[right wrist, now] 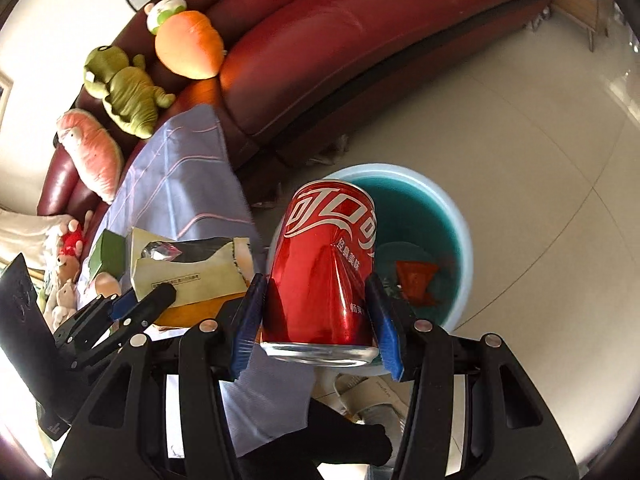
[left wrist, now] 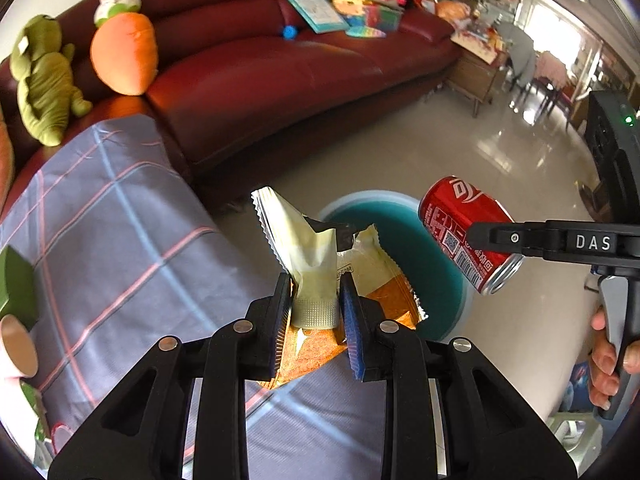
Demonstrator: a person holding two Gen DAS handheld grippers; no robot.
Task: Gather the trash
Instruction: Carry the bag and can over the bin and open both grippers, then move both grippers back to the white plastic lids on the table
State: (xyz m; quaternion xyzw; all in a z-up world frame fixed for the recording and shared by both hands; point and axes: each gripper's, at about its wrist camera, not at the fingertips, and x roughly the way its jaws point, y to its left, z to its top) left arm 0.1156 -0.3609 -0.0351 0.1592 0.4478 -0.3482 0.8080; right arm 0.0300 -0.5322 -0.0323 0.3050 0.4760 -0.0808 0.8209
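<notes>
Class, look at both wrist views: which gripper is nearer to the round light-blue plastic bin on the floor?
Right. The right gripper holds the red drink can over the round light-blue plastic bin's rim; the left gripper, clamping the cream snack wrapper, is back over the checked cloth.

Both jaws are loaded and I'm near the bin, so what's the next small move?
Probably carry the red can further over the blue bin and open the right gripper: its jaws clamp the dented can at the rim, with trash already inside.

left gripper (left wrist: 314, 300): jaws clamped, tilted down | right gripper (right wrist: 318, 312): jaws clamped, tilted down
</notes>
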